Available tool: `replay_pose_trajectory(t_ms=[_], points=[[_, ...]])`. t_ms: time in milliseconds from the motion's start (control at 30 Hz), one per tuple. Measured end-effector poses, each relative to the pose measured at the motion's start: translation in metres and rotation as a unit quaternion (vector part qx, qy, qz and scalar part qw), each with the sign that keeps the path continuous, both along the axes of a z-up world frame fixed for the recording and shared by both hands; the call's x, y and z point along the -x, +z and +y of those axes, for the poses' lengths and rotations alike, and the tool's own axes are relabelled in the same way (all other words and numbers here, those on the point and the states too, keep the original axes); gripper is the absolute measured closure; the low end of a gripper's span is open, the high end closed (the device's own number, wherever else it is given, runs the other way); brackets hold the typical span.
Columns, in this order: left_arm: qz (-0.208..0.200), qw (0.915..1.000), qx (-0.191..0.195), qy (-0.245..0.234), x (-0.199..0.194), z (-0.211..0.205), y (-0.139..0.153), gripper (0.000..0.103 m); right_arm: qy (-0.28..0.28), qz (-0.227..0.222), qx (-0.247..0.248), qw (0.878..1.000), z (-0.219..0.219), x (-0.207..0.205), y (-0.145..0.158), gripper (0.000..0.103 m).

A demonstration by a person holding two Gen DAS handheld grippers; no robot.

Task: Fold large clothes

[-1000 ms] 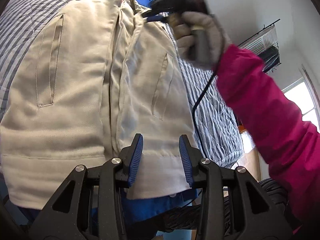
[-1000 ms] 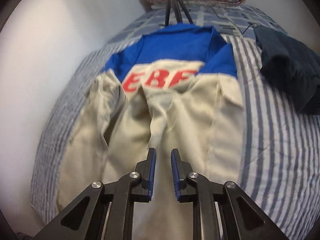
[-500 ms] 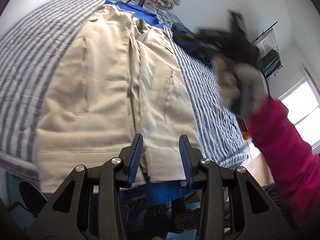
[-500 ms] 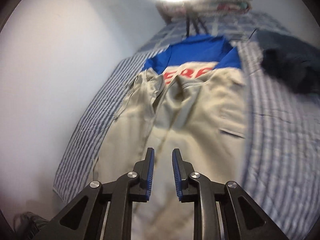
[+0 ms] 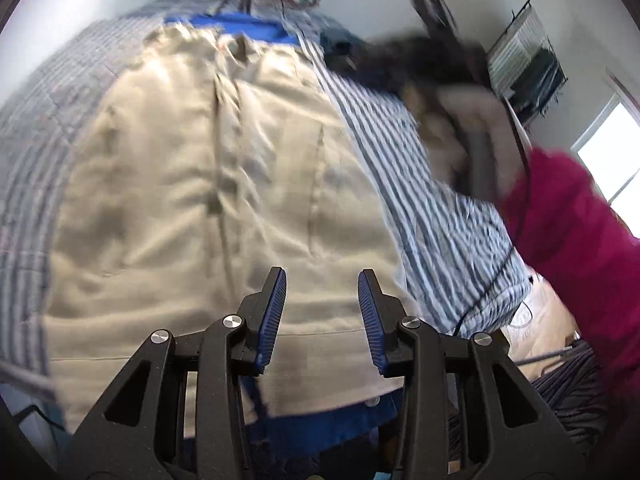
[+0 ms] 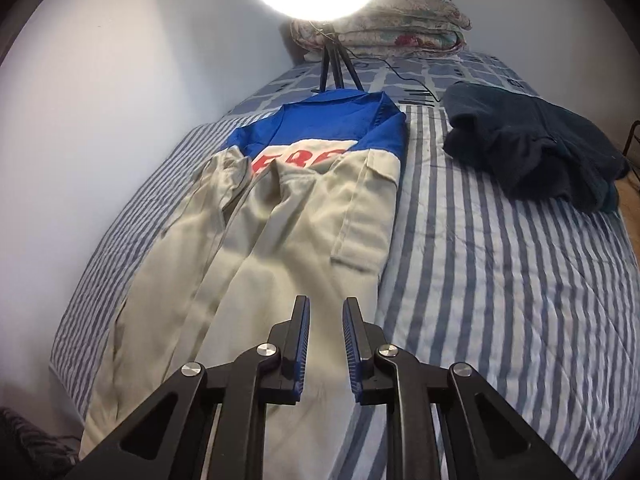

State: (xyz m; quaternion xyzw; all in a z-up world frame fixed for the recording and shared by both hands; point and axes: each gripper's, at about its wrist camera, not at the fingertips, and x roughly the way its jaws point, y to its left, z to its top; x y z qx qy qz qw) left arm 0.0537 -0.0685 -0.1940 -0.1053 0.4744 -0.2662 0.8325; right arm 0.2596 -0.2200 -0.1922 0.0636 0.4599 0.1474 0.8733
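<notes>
We have the jacket (image 6: 280,240) spread down the left half of the right-wrist frame, blue yoke at upper centre, hem toward us on the striped bed (image 6: 500,280). Both tongs hold nothing — the left gripper (image 5: 322,316) hovers wide apart over the hem, the right gripper (image 6: 324,344) a narrower gap above the lower front. Our worry: the front panels overlap loosely, so a pinch may catch one layer only and drag the rest askew. The dark garment (image 6: 532,148) at upper right lies well apart.
</notes>
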Motion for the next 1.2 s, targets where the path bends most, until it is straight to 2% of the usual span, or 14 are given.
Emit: replay_pose_trajectory(t_ms=[133,267,367,433,467,567,667,833,900,967,1000,1033,1067,1200], points=[[0.03,0.9995,-0.01,-0.005,-0.003,-0.008,-0.028,0.066,0.015,0.009,0.002,1.0,0.019,-0.04,-0.03,0.087],[-0.005,0.9994,-0.029,-0.017,0.012,-0.017,-0.033,0.066,-0.006,0.035,0.026,0.999,0.015,-0.068,-0.073,0.088],[-0.029,0.998,-0.048,-0.029,0.024,-0.029,-0.036,0.066,-0.026,0.03,-0.033,0.999,-0.004,-0.073,-0.078,0.093],[-0.03,0.9977,-0.048,-0.037,0.024,-0.028,-0.037,0.066,-0.033,0.037,-0.017,0.999,-0.003,-0.073,-0.072,0.093],[-0.021,0.9984,-0.038,-0.037,0.022,-0.026,-0.036,0.066,-0.031,0.037,-0.003,0.999,0.0,-0.069,-0.067,0.088],[0.009,0.9995,0.01,-0.028,0.018,-0.01,-0.03,0.066,0.016,0.017,-0.011,1.0,0.019,-0.041,-0.041,0.084],[0.001,0.9996,0.022,-0.016,0.023,0.006,-0.012,0.066,0.074,0.008,-0.004,0.997,0.051,-0.015,-0.026,0.085],[-0.041,0.9988,0.026,0.01,0.038,0.052,0.031,0.066,0.157,0.058,0.041,0.985,0.102,0.026,-0.047,0.085],[-0.06,0.9972,0.025,0.035,0.042,0.083,0.051,0.066,0.17,0.065,0.056,0.982,0.104,0.055,-0.055,0.084],[-0.068,0.9956,0.02,0.061,0.042,0.111,0.059,0.066,0.171,0.069,0.045,0.982,0.095,0.086,-0.055,0.084],[-0.068,0.9953,0.016,0.068,0.041,0.119,0.06,0.061,0.174,0.072,0.038,0.981,0.091,0.098,-0.054,0.084],[-0.061,0.995,0.009,0.079,0.036,0.134,0.058,0.052,0.178,0.075,0.036,0.981,0.088,0.117,-0.052,0.084],[-0.049,0.9947,0.005,0.09,0.031,0.145,0.055,0.049,0.182,0.079,0.041,0.979,0.086,0.139,-0.052,0.083],[0.018,0.9916,0.029,0.125,0.013,0.18,0.03,0.048,0.198,0.086,0.051,0.975,0.077,0.207,-0.042,0.081]])
